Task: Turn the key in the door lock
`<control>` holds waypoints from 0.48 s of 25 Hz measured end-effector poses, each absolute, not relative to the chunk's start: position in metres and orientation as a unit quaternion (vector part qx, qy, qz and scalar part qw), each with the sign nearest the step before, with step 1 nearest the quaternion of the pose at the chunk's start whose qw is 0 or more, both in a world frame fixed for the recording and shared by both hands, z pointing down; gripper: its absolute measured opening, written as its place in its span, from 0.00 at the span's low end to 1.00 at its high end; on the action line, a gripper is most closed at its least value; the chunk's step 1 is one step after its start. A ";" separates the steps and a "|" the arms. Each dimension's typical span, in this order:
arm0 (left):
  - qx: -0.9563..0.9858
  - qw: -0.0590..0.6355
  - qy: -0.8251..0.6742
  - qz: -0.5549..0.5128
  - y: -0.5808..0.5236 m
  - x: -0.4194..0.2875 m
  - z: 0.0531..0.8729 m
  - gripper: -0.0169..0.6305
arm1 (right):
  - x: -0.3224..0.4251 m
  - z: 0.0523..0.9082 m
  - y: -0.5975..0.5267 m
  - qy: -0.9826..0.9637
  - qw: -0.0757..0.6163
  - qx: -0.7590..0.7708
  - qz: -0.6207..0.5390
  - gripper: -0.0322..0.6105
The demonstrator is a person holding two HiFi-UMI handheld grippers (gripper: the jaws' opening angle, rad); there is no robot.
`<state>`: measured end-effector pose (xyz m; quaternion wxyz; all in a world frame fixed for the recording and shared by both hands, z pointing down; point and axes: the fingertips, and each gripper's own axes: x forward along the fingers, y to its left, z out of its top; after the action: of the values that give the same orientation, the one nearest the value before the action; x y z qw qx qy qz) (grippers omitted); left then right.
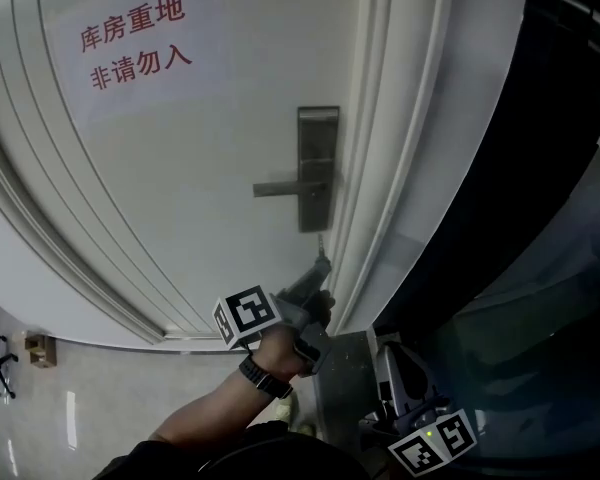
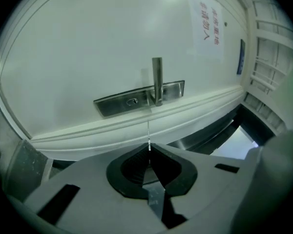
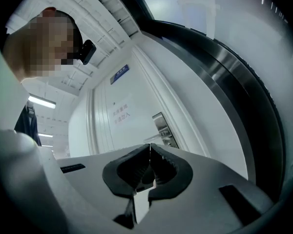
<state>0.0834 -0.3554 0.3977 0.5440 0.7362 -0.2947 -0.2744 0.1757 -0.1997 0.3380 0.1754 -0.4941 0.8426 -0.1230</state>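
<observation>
A white door (image 1: pixel 200 168) carries a steel lock plate (image 1: pixel 317 168) with a lever handle (image 1: pixel 285 187). My left gripper (image 1: pixel 320 265), held in a hand, points up at the plate's lower end and is shut on a thin key (image 1: pixel 321 246). In the left gripper view the key (image 2: pixel 148 133) sticks out edge-on from the closed jaws (image 2: pixel 149 147); its tip stops short of the lock plate (image 2: pixel 136 99), apart from the keyhole (image 2: pixel 132 101). My right gripper (image 1: pixel 405 393) hangs low at the right, away from the door; in its own view the right gripper (image 3: pixel 150 147) is shut on nothing.
A paper sign (image 1: pixel 135 40) with red characters is stuck on the door's upper left. The white door frame (image 1: pixel 400 168) runs right beside the lock, with a dark glass panel (image 1: pixel 550 218) beyond it. A small box (image 1: pixel 40 348) sits on the floor at left.
</observation>
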 end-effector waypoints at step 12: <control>0.705 0.591 -0.275 -0.279 -0.437 0.084 0.417 0.03 | 0.175 0.342 -0.267 0.837 0.153 -0.512 -0.120 0.07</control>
<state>0.0843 -0.4370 0.4167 0.5915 0.7051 -0.2746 -0.2786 0.1752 -0.2667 0.3418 0.1532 -0.5119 0.8367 -0.1198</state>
